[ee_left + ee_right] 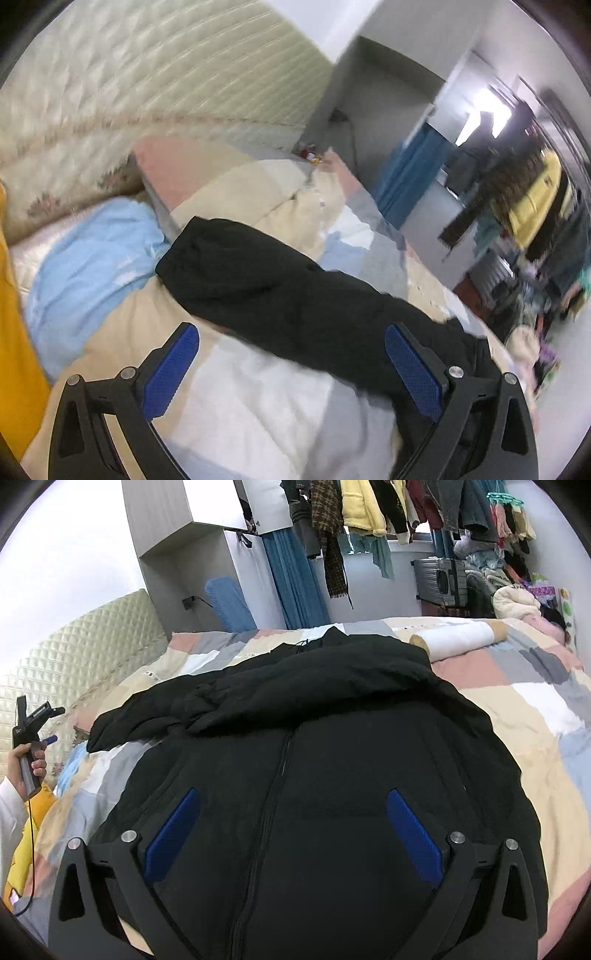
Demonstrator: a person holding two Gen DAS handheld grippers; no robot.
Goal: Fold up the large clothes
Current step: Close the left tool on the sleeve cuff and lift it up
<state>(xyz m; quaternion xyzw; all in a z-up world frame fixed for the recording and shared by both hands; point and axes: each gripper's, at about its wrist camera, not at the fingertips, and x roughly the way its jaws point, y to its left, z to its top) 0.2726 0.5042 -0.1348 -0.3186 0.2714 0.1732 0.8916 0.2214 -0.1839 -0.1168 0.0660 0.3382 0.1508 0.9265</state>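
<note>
Both grippers are standing spread with nothing between the pads: your right gripper (291,834) is hanging over the zipper (282,760) of the black jacket (332,738), which is lying front-up on the patchwork quilt (517,701). Your left gripper (291,365) is hovering beside the outstretched sleeve (258,273); I think you should be pinching its cuff end before folding it across the chest.

Both wrist views angle down, close over shared black jacket (295,738).

Both tools gape empty: left tool (291,354), right tool (293,819) angled downward.
</note>
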